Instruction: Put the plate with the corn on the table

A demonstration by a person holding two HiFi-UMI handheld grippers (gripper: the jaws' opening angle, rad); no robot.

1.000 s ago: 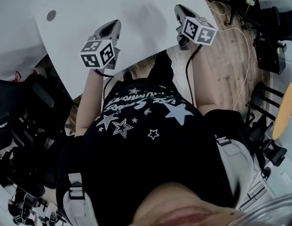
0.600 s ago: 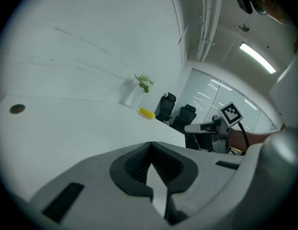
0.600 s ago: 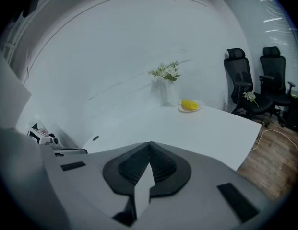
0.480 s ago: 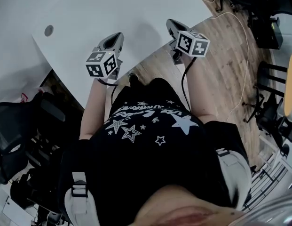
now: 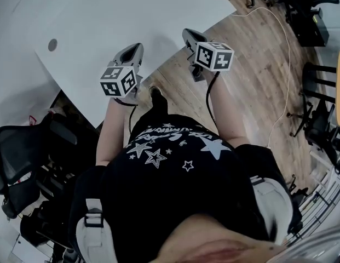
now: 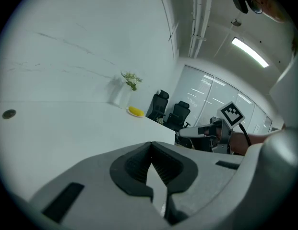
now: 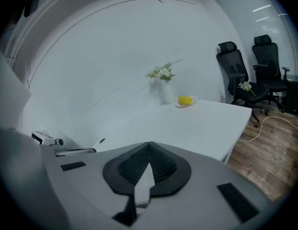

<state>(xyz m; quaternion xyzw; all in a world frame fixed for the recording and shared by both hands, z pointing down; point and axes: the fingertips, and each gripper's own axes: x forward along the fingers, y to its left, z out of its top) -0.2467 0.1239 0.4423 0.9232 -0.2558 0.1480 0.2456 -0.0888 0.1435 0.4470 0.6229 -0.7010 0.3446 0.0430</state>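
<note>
Plate point(image 7: 194, 100) sits on the white table point(image 7: 196, 123) w/ the yellow corn point(image 7: 185, 100) lying on it, near the table's far end and not far from the edge that faces the office chairs point(image 7: 233, 73). Just beside the plate, on its left in the right gripper view, stands a white vase point(image 7: 166, 92) holding small white flowers w/ green leaves; can't tell whether vase and plate touch. Rest of the tabletop is bare apart from a round gray cable hole point(image 5: 52, 44). Left gripper point(image 5: 131, 51) is held over the near edge of the table, its jaws brought together at the tips w/ nothing between them, only tabletop showing through the slit lower down. Right gripper point(image 5: 190, 35) is held off the table's corner, above the wood floor point(image 5: 257, 64), jaws likewise fully closed and empty. Plate is well apart from both grippers: in the left gripper view it lies ahead, across the tabletop, slightly left of the jaw tips; in the right gripper view it lies ahead and to the right of the tips. Head view doesn't take in the plate or vase. Neither gripper touches plate, corn or vase.
</note>
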